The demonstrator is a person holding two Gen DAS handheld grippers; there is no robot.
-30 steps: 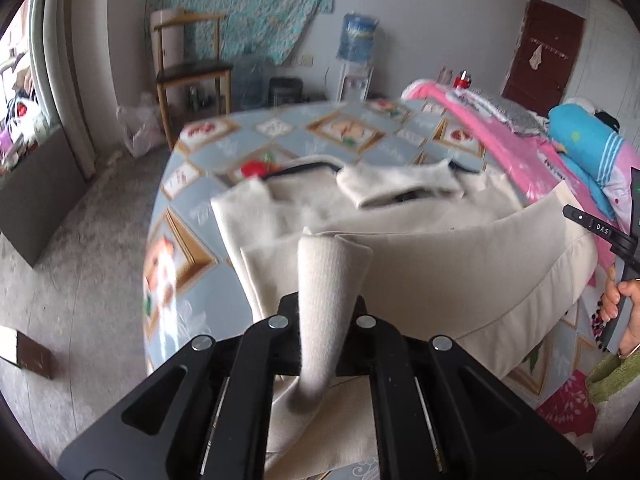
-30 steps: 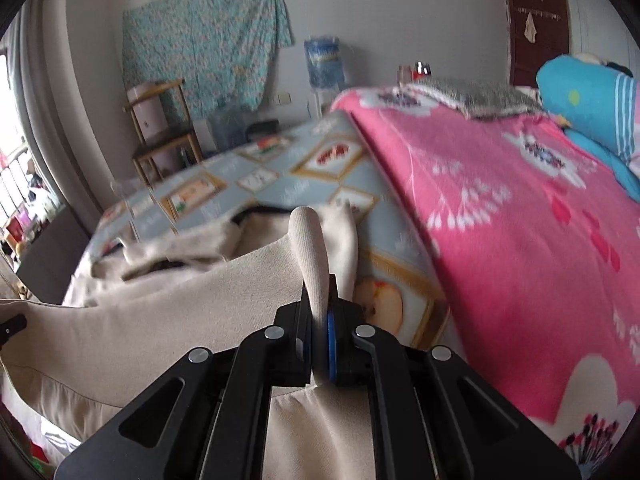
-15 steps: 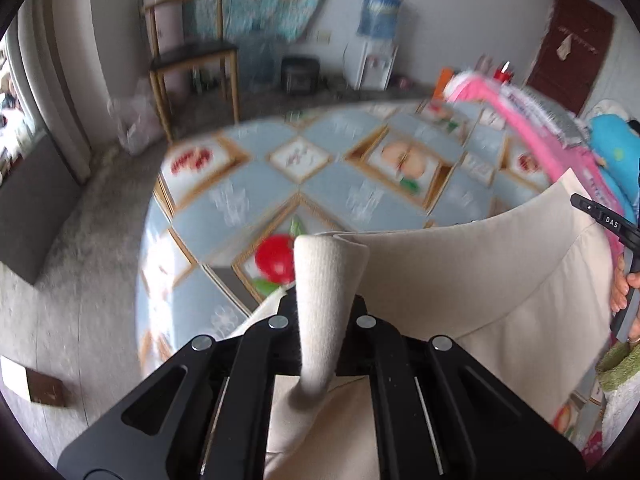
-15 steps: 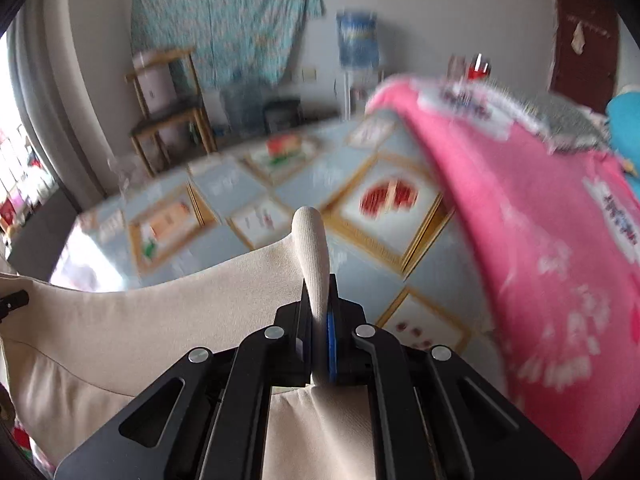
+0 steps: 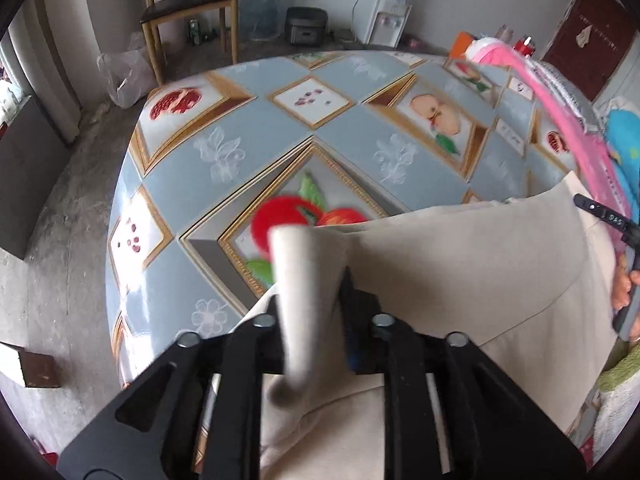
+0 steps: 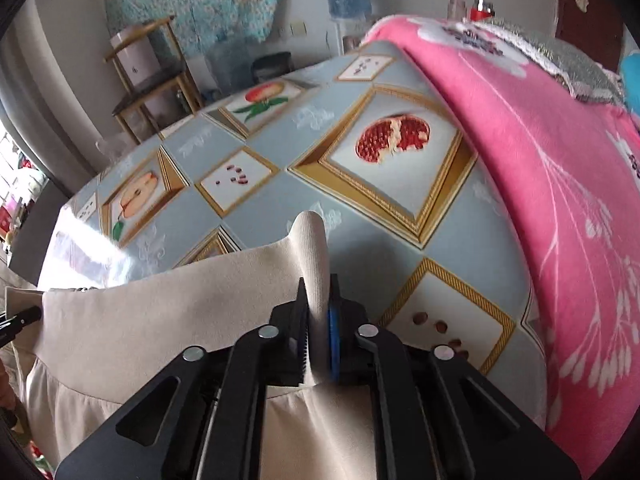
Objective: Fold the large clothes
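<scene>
Left gripper (image 5: 310, 292) clamped tight on a ribbed edge of the beige garment (image 5: 460, 264), fabric bunched up between the fingers. Right gripper (image 6: 318, 312) likewise pinched shut on the ribbed hem, cloth standing up out of the jaws. Garment (image 6: 160, 304) stretched in a taut band between the two, lifted over the near part of the fruit-patterned sheet (image 5: 240, 152). Plenty of bare sheet (image 6: 280, 184) ahead, running to the far rounded edge. Pink blanket (image 6: 560, 160) crowding the right side. Wooden chair (image 5: 188, 8) off beyond the bed, well apart.
</scene>
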